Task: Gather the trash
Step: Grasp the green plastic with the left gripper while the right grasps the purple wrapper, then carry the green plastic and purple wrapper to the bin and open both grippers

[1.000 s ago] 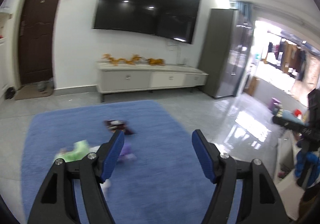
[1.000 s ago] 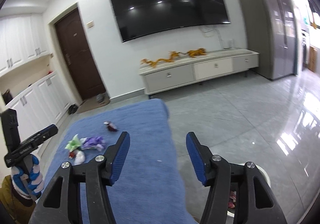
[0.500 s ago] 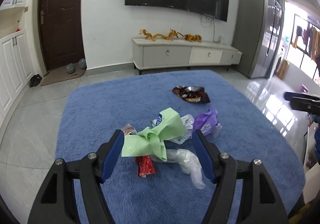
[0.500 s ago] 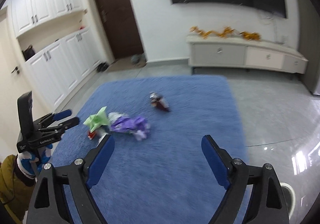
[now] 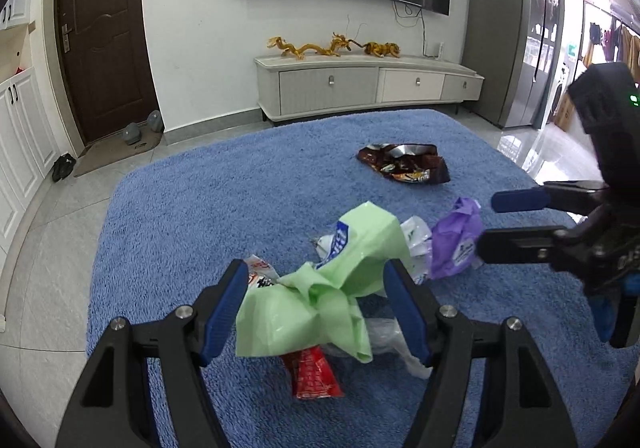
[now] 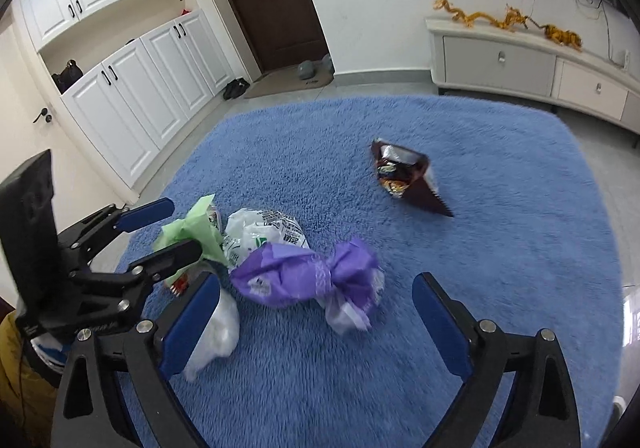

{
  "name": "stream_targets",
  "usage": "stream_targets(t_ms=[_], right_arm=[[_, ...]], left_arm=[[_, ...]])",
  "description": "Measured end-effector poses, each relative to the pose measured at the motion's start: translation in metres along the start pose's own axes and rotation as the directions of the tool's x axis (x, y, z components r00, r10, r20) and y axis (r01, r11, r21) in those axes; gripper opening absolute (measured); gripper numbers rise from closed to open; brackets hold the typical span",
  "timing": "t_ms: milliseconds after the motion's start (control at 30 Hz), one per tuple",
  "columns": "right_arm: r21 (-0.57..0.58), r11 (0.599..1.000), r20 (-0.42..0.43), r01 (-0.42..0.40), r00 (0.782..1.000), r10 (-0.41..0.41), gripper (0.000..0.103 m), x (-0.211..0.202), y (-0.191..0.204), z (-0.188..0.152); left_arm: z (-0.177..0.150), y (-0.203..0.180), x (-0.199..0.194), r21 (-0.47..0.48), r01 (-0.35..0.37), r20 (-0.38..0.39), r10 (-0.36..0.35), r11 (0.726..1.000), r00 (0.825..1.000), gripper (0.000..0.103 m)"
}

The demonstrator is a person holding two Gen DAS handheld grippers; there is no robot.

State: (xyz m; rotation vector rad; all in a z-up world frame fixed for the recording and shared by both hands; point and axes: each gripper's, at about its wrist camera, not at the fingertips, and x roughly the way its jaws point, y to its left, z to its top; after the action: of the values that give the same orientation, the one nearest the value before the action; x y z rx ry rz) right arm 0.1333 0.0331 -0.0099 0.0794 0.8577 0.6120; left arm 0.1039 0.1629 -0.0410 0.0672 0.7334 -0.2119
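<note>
Trash lies on a blue rug (image 5: 200, 208): a green bag (image 5: 316, 300), a red wrapper (image 5: 312, 376), a clear bag (image 5: 384, 336), a white printed bag (image 6: 260, 232), a purple bag (image 6: 304, 272) and a dark brown snack packet (image 5: 404, 164). My left gripper (image 5: 316, 304) is open, its fingers on either side of the green bag. My right gripper (image 6: 316, 312) is open just above the purple bag. The right gripper also shows in the left wrist view (image 5: 500, 220), beside the purple bag (image 5: 456, 240).
A white TV cabinet (image 5: 360, 84) with gold dragon figures stands against the far wall under a TV. A brown door (image 5: 104, 40) and white cupboards (image 6: 132, 80) are to the left. Grey tiled floor surrounds the rug. Shoes (image 5: 64, 164) lie by the door.
Both grippers have swung down and closed in on the trash pile. The left now straddles the green bag and the right hovers over the purple bag. Both stay open.
</note>
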Motion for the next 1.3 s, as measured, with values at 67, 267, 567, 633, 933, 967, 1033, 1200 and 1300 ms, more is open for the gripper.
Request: stream_targets(t_ms=[67, 267, 567, 633, 933, 967, 1033, 1200, 1300], right_arm=[[0.018, 1.0, -0.003, -0.01, 1.0, 0.01, 0.097, 0.007, -0.002, 0.002], [0.047, 0.999, -0.024, -0.023, 0.999, 0.024, 0.057, 0.014, -0.012, 0.001], [0.054, 0.998, 0.011, -0.03, 1.0, 0.029, 0.047, -0.012, -0.015, -0.017], [0.058, 0.998, 0.024, -0.032, 0.999, 0.031, 0.047, -0.022, -0.015, -0.02], [0.063, 0.998, 0.144, -0.025, 0.989, 0.016, 0.047, -0.096, -0.012, -0.03], [0.064, 0.998, 0.164, -0.024, 0.986, 0.014, 0.047, -0.107, -0.012, -0.031], [0.061, 0.998, 0.205, -0.013, 0.979, 0.001, 0.047, -0.131, -0.01, -0.035], [0.066, 0.998, 0.282, 0.007, 0.959, -0.025, 0.047, -0.176, -0.01, -0.042], [0.08, 0.996, 0.326, 0.027, 0.944, -0.052, 0.047, -0.205, -0.015, -0.051]], left_arm=[[-0.001, -0.001, 0.003, 0.009, 0.005, -0.008, -0.005, 1.0, 1.0, 0.068], [-0.003, -0.009, 0.007, 0.038, 0.013, -0.02, -0.012, 0.999, 1.0, 0.047], [-0.002, -0.011, -0.015, 0.0, 0.033, 0.018, -0.033, 0.999, 0.999, 0.026], [-0.002, -0.012, -0.025, -0.01, 0.035, 0.033, -0.035, 0.999, 0.999, 0.026], [0.012, -0.01, -0.088, -0.064, 0.043, 0.136, -0.034, 0.997, 0.99, 0.026], [0.015, -0.008, -0.098, -0.072, 0.04, 0.152, -0.028, 0.997, 0.988, 0.026], [0.022, -0.007, -0.118, -0.086, 0.031, 0.184, -0.015, 0.996, 0.983, 0.025], [0.034, -0.016, -0.153, -0.094, 0.019, 0.239, 0.004, 0.995, 0.971, 0.025], [0.042, -0.027, -0.165, -0.092, 0.028, 0.257, -0.003, 0.995, 0.966, 0.025]])
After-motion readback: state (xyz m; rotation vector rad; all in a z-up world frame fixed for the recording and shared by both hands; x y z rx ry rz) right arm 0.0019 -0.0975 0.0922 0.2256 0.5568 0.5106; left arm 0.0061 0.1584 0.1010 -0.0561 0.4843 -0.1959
